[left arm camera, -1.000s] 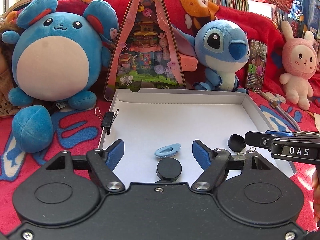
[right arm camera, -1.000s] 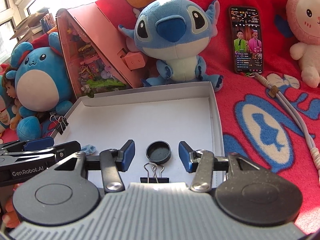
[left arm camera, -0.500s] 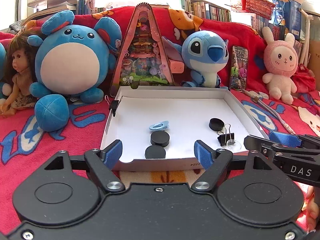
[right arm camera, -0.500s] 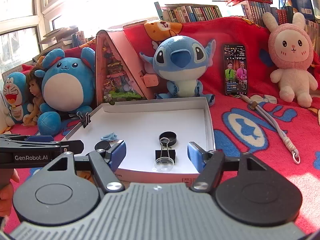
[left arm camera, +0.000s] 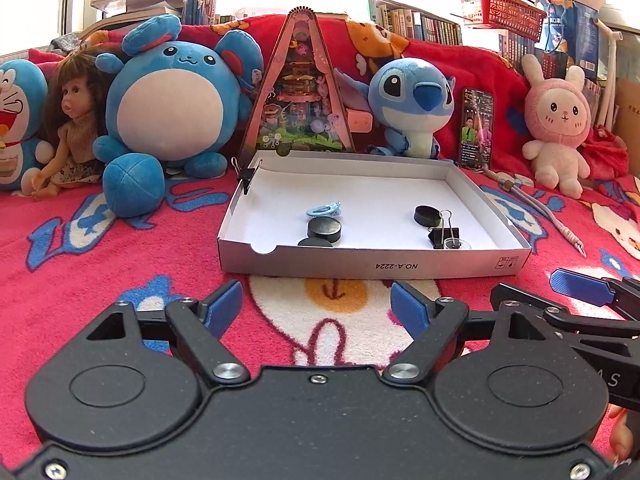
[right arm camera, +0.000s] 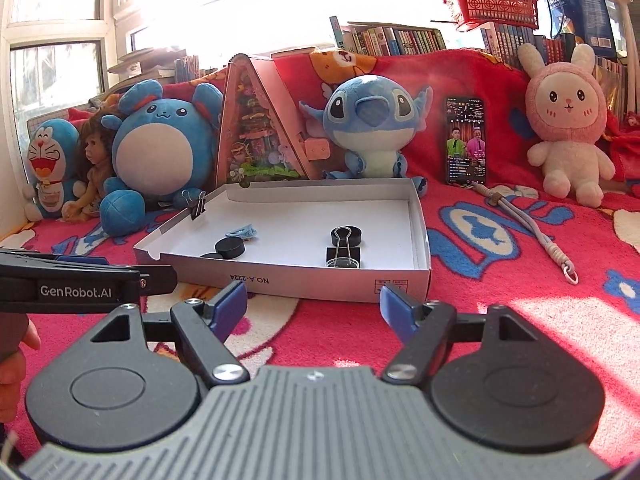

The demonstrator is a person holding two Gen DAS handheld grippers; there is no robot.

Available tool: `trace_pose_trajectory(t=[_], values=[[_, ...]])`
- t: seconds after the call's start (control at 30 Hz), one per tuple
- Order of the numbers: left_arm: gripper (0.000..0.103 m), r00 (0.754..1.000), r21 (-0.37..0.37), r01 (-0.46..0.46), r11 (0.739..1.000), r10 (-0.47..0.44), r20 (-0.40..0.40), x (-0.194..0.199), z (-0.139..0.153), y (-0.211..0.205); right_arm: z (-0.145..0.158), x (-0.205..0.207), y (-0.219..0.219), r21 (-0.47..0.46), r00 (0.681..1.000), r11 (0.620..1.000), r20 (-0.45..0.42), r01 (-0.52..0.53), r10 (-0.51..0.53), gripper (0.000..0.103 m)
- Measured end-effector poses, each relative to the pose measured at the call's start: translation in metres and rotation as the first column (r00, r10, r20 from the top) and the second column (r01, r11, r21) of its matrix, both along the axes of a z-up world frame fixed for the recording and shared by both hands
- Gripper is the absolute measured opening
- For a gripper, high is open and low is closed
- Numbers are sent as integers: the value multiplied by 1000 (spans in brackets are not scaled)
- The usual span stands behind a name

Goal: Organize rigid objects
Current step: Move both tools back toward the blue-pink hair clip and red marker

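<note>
White box [left arm camera: 372, 264] beyond both tongs (open, empty); apart.

Red cartoon-print blanket [left arm camera: 80, 280], white shallow box [left arm camera: 372, 266] at centre, plush toys [left arm camera: 172, 104] and doll [left arm camera: 76, 120] along far edge, phone [left arm camera: 476, 128] propped far right, cord [left arm camera: 536, 208] right.

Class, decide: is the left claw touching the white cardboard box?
Apart. In the left wrist view, the open left claw hangs short of the white cardboard box, with a strip of red blanket visible between them.
</note>
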State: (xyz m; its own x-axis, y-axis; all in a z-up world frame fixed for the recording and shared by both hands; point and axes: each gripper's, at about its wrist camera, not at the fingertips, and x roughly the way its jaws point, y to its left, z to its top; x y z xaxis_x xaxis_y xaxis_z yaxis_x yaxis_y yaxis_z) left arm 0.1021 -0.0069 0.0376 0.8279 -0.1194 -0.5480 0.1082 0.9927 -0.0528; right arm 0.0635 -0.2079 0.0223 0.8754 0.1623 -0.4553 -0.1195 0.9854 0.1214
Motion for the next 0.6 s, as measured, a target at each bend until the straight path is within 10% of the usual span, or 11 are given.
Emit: trace_pose_trajectory(t=[0.6], values=[[81, 995, 16, -95, 995, 95, 15, -61, -33, 1, -31, -62, 10, -10, 992, 995, 84, 99, -98, 84]])
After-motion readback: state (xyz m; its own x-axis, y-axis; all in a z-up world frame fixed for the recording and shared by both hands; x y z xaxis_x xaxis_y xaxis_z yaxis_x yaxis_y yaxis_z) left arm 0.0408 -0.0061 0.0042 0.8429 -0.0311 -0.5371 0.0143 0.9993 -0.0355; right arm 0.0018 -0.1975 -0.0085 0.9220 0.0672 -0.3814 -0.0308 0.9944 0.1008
